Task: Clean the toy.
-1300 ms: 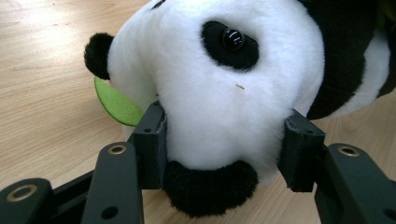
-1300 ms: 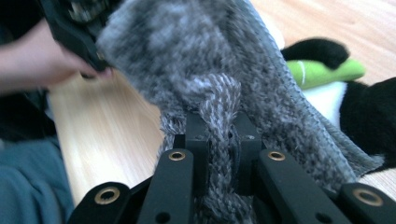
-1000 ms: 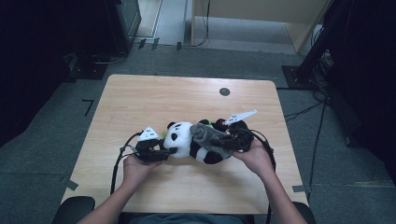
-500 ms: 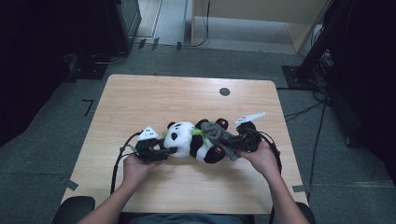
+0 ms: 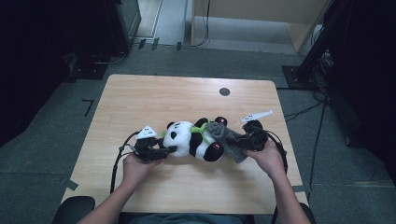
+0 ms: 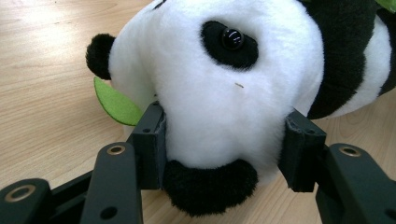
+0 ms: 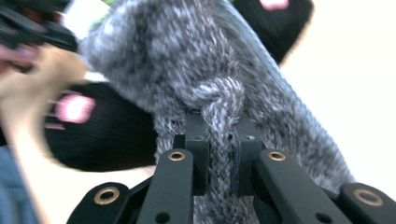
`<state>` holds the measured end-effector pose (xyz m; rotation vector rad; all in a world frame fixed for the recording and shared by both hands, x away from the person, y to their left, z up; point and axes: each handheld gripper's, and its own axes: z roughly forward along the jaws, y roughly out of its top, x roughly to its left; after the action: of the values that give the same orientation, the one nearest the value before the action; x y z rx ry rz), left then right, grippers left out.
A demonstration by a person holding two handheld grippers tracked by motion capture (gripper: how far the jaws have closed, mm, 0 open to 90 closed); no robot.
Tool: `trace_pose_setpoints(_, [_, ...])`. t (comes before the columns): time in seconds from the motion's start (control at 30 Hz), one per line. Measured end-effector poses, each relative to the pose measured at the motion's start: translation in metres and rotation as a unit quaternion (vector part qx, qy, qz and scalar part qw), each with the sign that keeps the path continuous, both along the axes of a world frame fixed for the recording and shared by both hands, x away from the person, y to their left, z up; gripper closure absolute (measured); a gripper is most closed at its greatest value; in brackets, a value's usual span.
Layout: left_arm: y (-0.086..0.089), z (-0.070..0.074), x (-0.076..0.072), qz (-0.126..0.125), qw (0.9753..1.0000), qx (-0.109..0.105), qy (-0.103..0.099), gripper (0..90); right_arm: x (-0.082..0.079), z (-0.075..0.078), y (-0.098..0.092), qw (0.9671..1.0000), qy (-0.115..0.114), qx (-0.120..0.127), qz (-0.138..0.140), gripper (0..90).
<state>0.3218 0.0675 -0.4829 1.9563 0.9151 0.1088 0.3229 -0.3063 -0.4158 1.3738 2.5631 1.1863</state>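
Note:
A plush panda (image 5: 194,140) lies on its side in the middle of the wooden table (image 5: 187,100), head toward the left. My left gripper (image 5: 170,150) is shut on the panda's white head (image 6: 219,93), one jaw on each side of it. A grey knitted scarf (image 5: 226,136) trails from the panda's neck to the right. My right gripper (image 5: 239,140) is shut on a knotted strand of that scarf (image 7: 223,126). The panda's black feet with pink pads (image 7: 74,109) lie behind the scarf, blurred. A green felt leaf (image 6: 116,102) sticks out beside the head.
A round black grommet (image 5: 224,91) sits in the table near its far edge. Black cables (image 5: 116,161) loop from the left gripper over the table's near left part. Dark furniture and cables stand on the floor around the table.
The right gripper has pulled the scarf to the right, away from the panda's body, stretching it out. The left gripper stays clamped on the head.

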Motion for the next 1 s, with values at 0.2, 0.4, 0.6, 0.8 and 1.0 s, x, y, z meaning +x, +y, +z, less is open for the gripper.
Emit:
trace_pose_setpoints(0.2, [0.000,0.000,0.000,0.001,1.0000,0.001,0.000,44.3,-0.009,0.030,0.008,0.9992,-0.030,0.019,0.018,81.5])
trace_pose_setpoints(0.4, [0.000,0.000,0.000,0.001,1.0000,0.001,0.002,44.4,-0.024,0.047,0.018,0.9971,-0.040,0.045,0.047,81.5])
trace_pose_setpoints(0.6, [-0.001,0.000,0.000,0.000,1.0000,0.003,0.002,44.6,-0.029,0.030,0.029,0.9982,-0.032,0.017,0.048,81.1])
trace_pose_setpoints(0.8, [-0.001,0.000,-0.001,0.000,1.0000,0.003,0.003,44.5,-0.028,0.017,0.016,0.9998,-0.015,-0.010,0.007,81.6])
trace_pose_setpoints(1.0, [-0.001,-0.001,-0.001,0.001,1.0000,0.005,0.002,44.5,-0.024,-0.007,0.013,0.9997,0.024,-0.003,0.003,81.9])
